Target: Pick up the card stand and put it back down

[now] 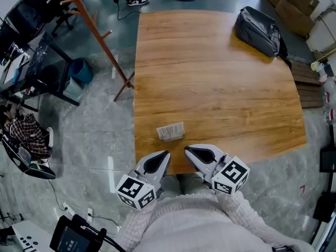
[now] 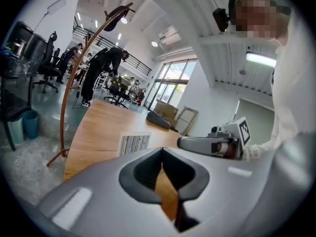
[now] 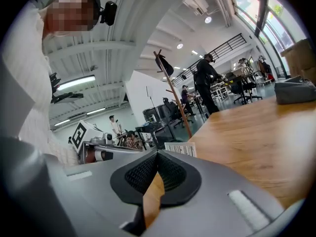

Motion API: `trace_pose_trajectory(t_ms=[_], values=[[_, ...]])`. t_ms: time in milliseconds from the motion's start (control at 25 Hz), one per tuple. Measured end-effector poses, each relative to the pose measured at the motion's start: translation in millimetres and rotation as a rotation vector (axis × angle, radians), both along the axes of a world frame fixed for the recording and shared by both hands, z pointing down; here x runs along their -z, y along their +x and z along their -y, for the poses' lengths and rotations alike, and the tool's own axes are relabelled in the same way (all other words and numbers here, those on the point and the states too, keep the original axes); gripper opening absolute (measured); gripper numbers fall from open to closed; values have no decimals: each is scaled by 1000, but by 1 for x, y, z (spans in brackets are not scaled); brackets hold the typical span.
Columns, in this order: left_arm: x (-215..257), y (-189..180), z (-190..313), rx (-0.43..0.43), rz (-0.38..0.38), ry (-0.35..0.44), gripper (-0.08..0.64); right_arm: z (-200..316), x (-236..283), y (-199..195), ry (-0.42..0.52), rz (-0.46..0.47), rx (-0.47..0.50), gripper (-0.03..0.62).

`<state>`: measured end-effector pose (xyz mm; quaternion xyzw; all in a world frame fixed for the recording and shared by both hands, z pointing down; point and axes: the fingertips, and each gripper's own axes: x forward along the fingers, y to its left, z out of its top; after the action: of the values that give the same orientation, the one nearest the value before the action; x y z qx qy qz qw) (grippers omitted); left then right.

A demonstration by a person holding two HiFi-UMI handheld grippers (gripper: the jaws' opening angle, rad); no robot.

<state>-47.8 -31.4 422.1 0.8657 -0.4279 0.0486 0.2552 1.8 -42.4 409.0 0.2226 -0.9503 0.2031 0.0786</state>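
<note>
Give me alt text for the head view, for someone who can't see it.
The left gripper and right gripper, both shut and empty, point at a card stand near the front edge of a wooden table. A dark grey bag lies at its far right corner; a coat rack stands at left.

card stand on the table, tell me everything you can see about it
The card stand is a small, pale rectangular piece whose face carries rows of dark, fine vertical print. Its material cannot be told. It stands on the wooden table near the front edge, toward the left corner, turned slightly askew to that edge. Only the table touches it. The left hand-held gripper and the right hand-held gripper sit just short of it, both shut and empty.
</note>
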Motion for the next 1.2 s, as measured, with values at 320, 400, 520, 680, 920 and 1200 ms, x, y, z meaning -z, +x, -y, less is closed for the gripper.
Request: trace_pose_trajectory(t_ms=[320,400,520,680,920,1200], values=[[-16,-7,16,-57,12,-37,9,17,-12,-4,-18,-54,30,46],[-24,-7,16,-80,35,-37,9,19,-21,-5,-13,-88,55,52],[-38,-11,18,-99,56,-52,12,24,-35,-7,-9,-128,97,78],[-59,-24,24,-97,92,-80,66,31,-58,-8,-7,-193,138,121],[-89,-34,36,-141,225,-54,146,49,-90,-7,-4,-265,157,183],[-104,-37,53,-163,276,-25,213,54,-117,-16,-8,-341,238,244]])
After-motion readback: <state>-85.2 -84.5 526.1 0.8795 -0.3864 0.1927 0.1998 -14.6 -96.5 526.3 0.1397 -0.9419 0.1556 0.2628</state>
